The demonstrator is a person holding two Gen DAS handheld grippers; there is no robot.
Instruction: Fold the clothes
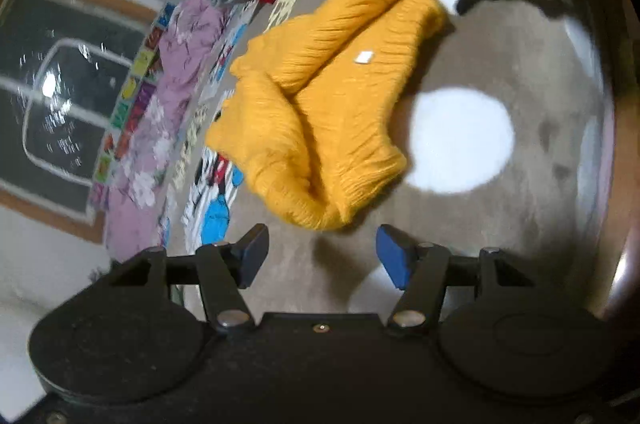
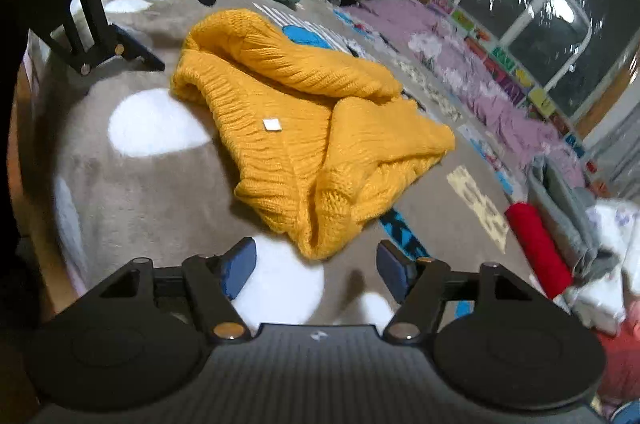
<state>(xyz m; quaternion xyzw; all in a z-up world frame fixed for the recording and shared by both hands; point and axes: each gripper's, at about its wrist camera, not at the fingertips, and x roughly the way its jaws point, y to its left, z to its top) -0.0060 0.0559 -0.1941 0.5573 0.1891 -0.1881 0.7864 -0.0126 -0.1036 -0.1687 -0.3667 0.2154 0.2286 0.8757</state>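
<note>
The left gripper [image 1: 322, 254] is spread wide and holds nothing, poised just short of the yellow knit sweater [image 1: 320, 104]. The right gripper [image 2: 316, 270] is equally wide and empty, also not touching the sweater, which lies crumpled on the grey carpet [image 2: 140, 192].

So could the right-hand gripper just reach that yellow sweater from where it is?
Probably yes. The right gripper is open and empty, and the mustard knit sweater lies just ahead on the rug with nothing between them. The left gripper sits beyond the sweater's far side.
</note>
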